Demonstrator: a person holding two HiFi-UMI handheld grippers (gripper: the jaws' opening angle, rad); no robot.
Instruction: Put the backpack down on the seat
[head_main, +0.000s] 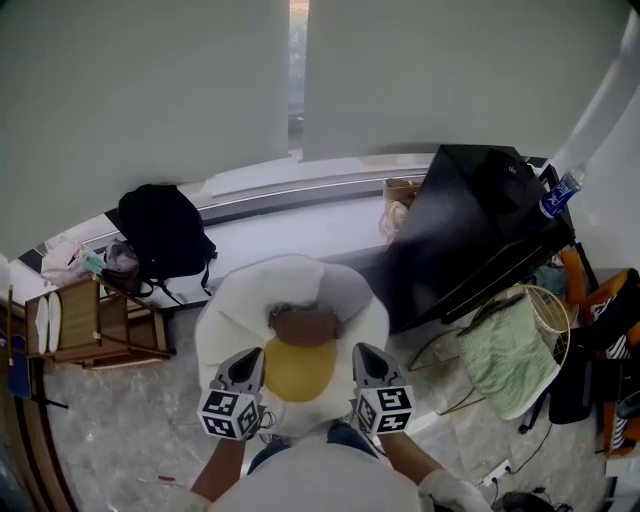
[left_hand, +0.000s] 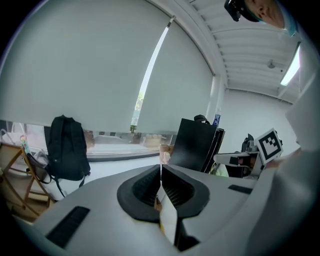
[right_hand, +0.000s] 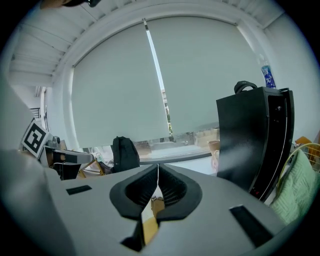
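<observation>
**Operator:** Where does the backpack sit from my jaws?

**Spotter:** Start at the left. In the head view the black backpack (head_main: 165, 232) stands at the upper left on the window ledge (head_main: 300, 225), just beside the wooden rack (head_main: 95, 325). It is upright against the blind, so its long axis runs top to bottom. It is well apart from both of your tools, up and to the left of them.

**Operator:** And the grippers?

**Spotter:** Your left gripper (head_main: 244, 362) has its jaws pressed together with nothing between them. Your right gripper (head_main: 368, 362) is the same, closed and empty. Each gripper view only shows a sliver of the seat through the slit.

**Operator:** Which hand is nearer?

**Spotter:** The left, I'd judge. In its view the bag hangs at the left edge, and in the right gripper view it shows smaller, just left of centre. The white seat (head_main: 230, 325) with its yellow middle lies low in the frame between your two tools. You would have to reach up-left for the bag, then bring it back down to centre.
</observation>
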